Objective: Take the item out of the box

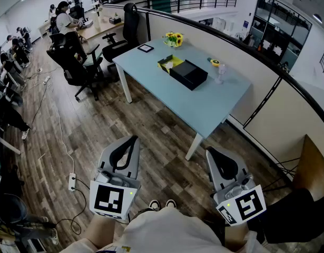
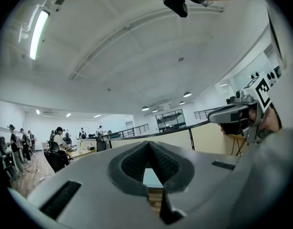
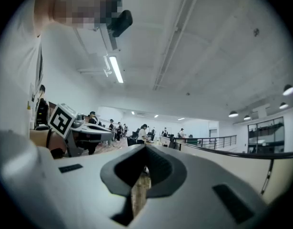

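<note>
From my head, the black box [image 1: 189, 74] on the surface [image 1: 204, 107] is too small and too dark inside for me to tell what it holds. The yellow thing [image 1: 170, 62] at its far end, the yellow-and-black object [image 1: 215, 62] and the clear object [image 1: 220, 74] beside it are too small to identify. My torso [image 1: 172, 231] is cut off by the lower edge. In its own view, my left hand-held gripper [image 2: 148, 144] hides all but a sliver of the surface. My right hand-held gripper [image 3: 145, 149] likewise leaves only a blurred strip of floor [image 3: 139, 197] showing.
</note>
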Demonstrator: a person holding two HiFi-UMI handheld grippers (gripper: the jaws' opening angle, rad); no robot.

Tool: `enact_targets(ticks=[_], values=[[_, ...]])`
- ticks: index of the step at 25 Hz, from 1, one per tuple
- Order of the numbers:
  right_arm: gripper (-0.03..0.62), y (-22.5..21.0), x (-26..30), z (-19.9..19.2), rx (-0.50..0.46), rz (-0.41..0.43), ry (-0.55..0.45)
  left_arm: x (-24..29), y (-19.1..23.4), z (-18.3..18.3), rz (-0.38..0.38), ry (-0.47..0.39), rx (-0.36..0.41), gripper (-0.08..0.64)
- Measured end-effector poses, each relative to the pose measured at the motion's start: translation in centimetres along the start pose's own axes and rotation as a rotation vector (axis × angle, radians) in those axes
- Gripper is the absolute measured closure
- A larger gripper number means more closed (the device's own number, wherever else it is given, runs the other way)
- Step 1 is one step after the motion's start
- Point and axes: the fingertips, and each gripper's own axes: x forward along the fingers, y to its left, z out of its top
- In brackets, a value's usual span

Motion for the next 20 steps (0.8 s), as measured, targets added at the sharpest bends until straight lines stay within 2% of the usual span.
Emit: enact_targets(ticks=[5,13,17,18,19,20], values=[[0.589,-1.1,0.2,-0.6,0.041,0.02,-0.012,0.9,-0.5,-0.3,0.001,-0.001,-0.003,0.557],[0.588,-1.5,0.2,-2.0,0.04,0.087,0.005,1.7,-1.9,-1.2,0.004,0.011,0.007,0.557],[0.588,-2.0,-0.1,-2.5,0.053,0.078,-0.01,1.6,-2.4,-1.5,0.019,0.018,0.012,0.557],[0.553,-2.2,-0.2,-2.4,0.063,0.07,-0.022,1.6,-2.4,-1.6,0.022,0.022,0.011,0.557],[0.396,-2.4,-0.1,-2.3,0.074,0.06,-0.037,1.6,-2.4,-1.7,0.026,0.025,0.011,0.557],[0.277,-2.7,-0.1,-2.2,0.083,0.047,-0.051,1.6,-2.4,-1.8,0.03,0.026,0.011,0.557]])
